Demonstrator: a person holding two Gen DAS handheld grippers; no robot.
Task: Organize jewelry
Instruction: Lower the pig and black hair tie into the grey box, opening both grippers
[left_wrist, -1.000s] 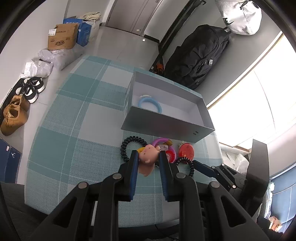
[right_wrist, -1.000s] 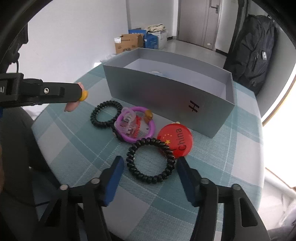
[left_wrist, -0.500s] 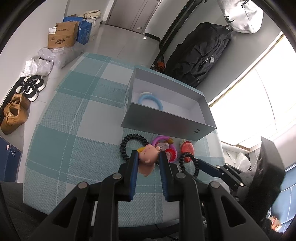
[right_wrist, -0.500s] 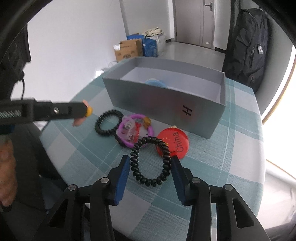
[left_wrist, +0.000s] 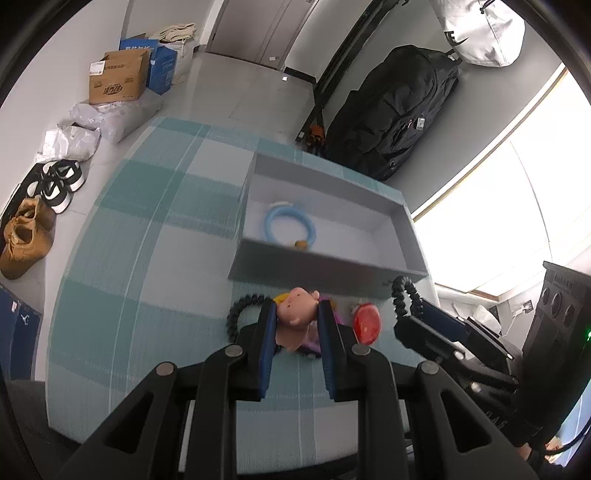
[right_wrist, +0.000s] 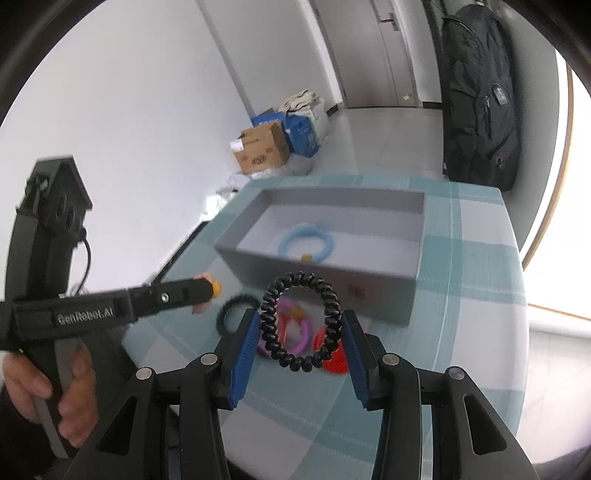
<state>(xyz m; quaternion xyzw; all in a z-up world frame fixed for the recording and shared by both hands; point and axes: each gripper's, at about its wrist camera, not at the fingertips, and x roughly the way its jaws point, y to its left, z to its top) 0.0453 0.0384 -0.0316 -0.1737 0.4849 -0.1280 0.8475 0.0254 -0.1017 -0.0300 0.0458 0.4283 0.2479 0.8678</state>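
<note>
**Inspector:** Report on both tools.

**Operator:** I am seeing the right hand-held gripper (right_wrist: 300, 345) clamping a black coil hair tie (right_wrist: 300, 321) by its two sides. Its jaws have just been closing, and the pads are now pressing on the tie. The tie is hanging clear of the counter (right_wrist: 476, 266), in front of the grey box (right_wrist: 332, 284). The left hand-held gripper (left_wrist: 296, 321) is sitting nearly closed on a small pink doll-head charm (left_wrist: 297, 306), also off the cloth.

**Inspector:** And the remaining pieces?

**Operator:** I am noting a blue ring (left_wrist: 290, 227) lying inside the box. On the checked counter, just in front of the box wall, a second black coil tie (right_wrist: 236, 314), a purple ring (right_wrist: 295, 330) and a red round badge (left_wrist: 366, 324) are lying close together. A person's hand (right_wrist: 55, 398) is gripping the left tool's handle.
</note>
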